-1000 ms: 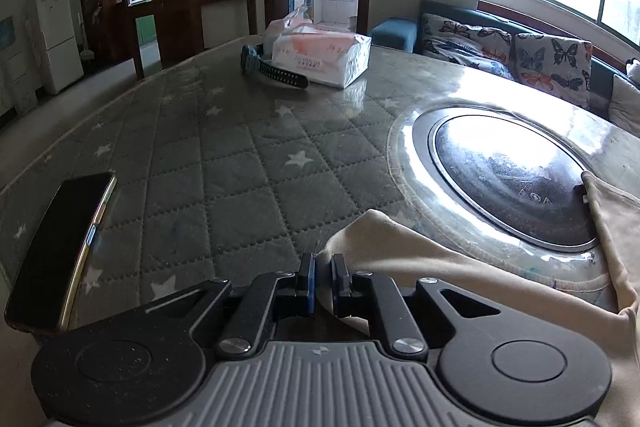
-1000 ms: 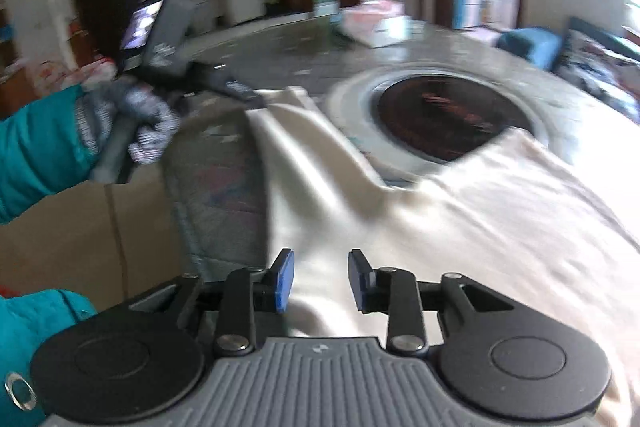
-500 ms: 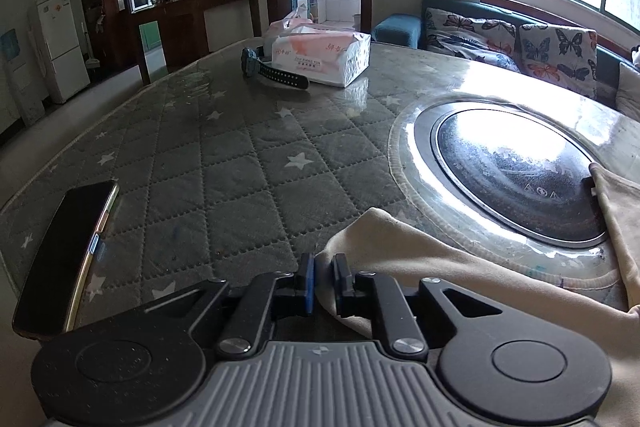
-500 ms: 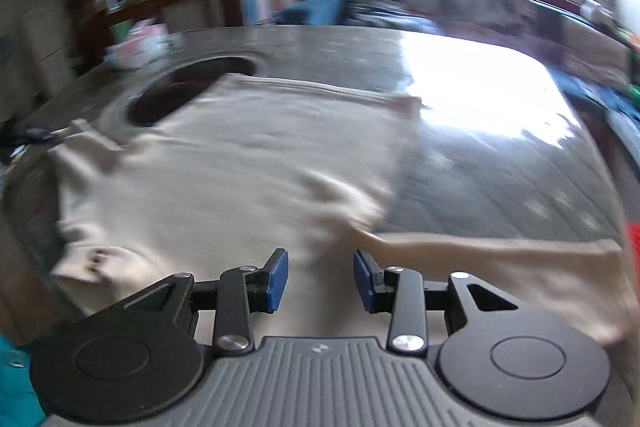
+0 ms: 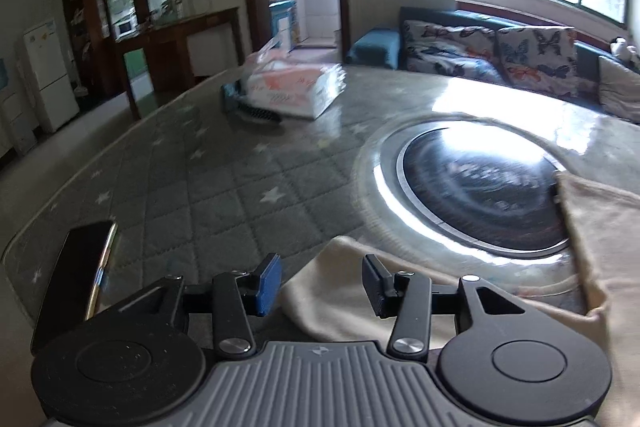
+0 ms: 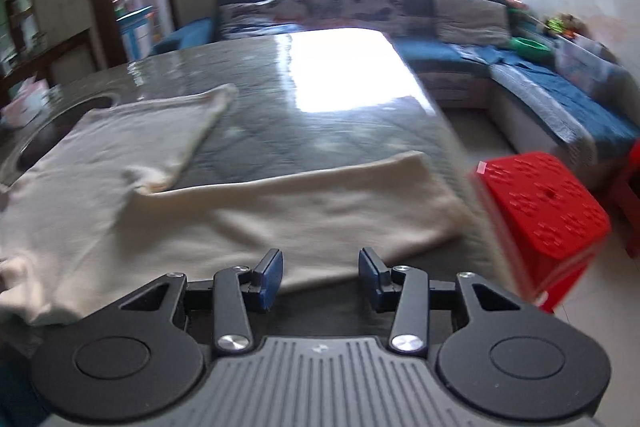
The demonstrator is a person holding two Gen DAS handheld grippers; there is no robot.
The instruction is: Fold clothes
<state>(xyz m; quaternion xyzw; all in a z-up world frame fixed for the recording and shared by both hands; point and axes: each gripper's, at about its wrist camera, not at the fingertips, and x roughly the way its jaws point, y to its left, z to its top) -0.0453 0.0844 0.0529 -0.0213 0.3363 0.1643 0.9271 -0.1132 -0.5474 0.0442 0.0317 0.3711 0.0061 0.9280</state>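
In the left wrist view, our left gripper (image 5: 321, 277) now stands with its fingers wide apart, where half a second ago they were pinched narrow on the corner of the cream garment (image 5: 340, 291). That corner lies loose on the quilted table cover (image 5: 208, 195) at the lower centre of the frame, between the open fingers and held by neither. A second part of the cloth runs along the right edge, beside the round inset plate (image 5: 480, 191). A phone (image 5: 76, 275) sits at the lower left and a tissue pack (image 5: 296, 87) at upper centre. We judge this corner has been set down and released.

In the right wrist view, our right gripper (image 6: 320, 273) is also wide open and holds nothing. The view has swung rightward since the last frame: the garment (image 6: 280, 211) spreads across the left and centre, one long flat part lying straight ahead of the fingers, and a red stool (image 6: 544, 211) shows at the right. We judge the next grasp belongs on that near edge, to start a fold.
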